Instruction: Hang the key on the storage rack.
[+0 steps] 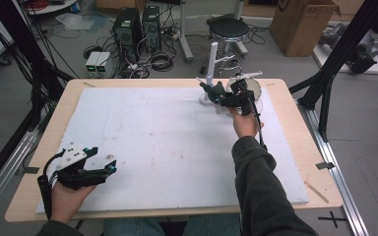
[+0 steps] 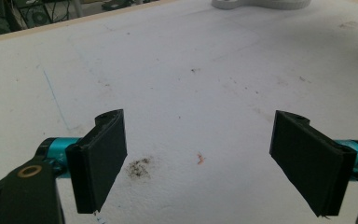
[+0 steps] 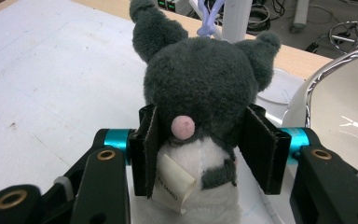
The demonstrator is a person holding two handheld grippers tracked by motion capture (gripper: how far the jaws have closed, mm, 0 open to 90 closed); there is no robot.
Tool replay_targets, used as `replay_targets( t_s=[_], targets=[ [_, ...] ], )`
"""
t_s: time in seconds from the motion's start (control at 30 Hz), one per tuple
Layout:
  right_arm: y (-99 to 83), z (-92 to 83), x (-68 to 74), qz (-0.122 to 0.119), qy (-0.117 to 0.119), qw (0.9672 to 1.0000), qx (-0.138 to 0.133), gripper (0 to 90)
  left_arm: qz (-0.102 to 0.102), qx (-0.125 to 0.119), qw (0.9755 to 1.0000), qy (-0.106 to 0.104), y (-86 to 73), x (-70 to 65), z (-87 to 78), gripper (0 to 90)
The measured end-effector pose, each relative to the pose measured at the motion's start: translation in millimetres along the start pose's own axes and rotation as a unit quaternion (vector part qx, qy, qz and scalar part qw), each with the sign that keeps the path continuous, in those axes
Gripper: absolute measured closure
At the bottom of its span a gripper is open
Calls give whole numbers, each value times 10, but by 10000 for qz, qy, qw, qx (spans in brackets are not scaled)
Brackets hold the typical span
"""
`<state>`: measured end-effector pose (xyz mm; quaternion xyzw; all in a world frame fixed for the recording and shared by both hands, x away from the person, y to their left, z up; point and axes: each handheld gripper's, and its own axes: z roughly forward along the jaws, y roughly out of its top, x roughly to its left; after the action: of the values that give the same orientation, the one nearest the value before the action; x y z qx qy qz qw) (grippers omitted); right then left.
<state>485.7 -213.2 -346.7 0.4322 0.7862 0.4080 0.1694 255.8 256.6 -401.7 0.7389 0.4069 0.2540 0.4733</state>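
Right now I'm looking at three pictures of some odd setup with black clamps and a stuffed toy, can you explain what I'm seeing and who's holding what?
A person sits at a wooden table covered by a white foam sheet, with a two-jaw tool in each hand. One picture looks down from above the person. The other two come from small cameras riding on each tool, looking along its black jaws. The left hand-held gripper rests near the table's front edge, jaws open, nothing between them. The right hand-held gripper is shut on a grey and white plush toy with a pink tail and a paper tag. Beside it stand a white bowl and a white post stand.
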Motion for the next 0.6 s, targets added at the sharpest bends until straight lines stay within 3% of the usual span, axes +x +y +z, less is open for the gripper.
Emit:
replay_targets(
  t_s=[0.6],
  targets=[
    [-34, 113, -18, 149, -79, 9998, 64, 496, 10, -9, 10000, -25, -6, 7, -1, 190]
  ],
)
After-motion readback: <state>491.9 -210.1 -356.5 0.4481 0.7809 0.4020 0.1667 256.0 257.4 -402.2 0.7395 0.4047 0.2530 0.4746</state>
